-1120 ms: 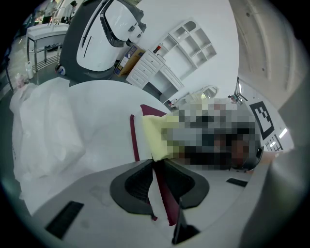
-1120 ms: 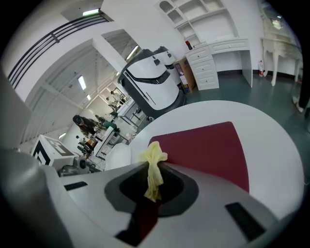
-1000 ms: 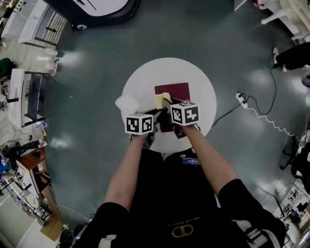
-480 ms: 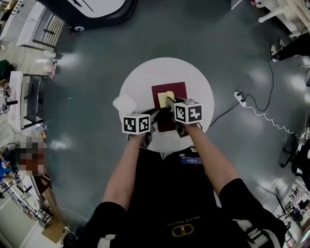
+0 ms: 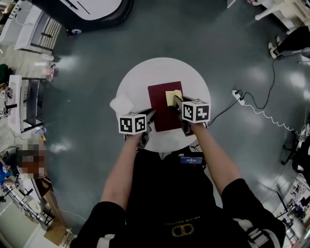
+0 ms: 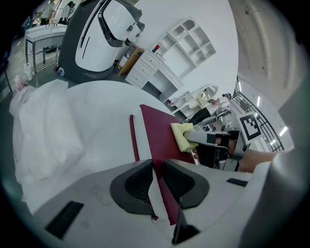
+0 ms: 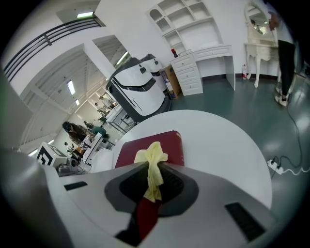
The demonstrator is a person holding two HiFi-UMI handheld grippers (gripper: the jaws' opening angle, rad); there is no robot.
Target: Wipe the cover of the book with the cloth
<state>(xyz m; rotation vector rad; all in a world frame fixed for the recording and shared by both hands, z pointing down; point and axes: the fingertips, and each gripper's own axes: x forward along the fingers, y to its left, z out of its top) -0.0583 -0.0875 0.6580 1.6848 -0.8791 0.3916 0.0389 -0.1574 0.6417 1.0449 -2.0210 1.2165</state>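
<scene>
A dark red book lies flat on the round white table. My left gripper is shut on the book's near left edge; in the left gripper view the red cover runs between the two dark pads. A crumpled yellow cloth rests on the cover's right part, with my right gripper shut on it. In the right gripper view the cloth hangs pinched between the jaws above the book. The right gripper also shows in the left gripper view, pressing the cloth.
A crumpled white bag lies on the table left of the book, large in the left gripper view. A power strip with its cable lies on the floor to the right. A big white and grey machine stands beyond the table.
The right gripper has carried the cloth across the cover from its left part to its right part. The left gripper has kept its hold on the book's edge.
</scene>
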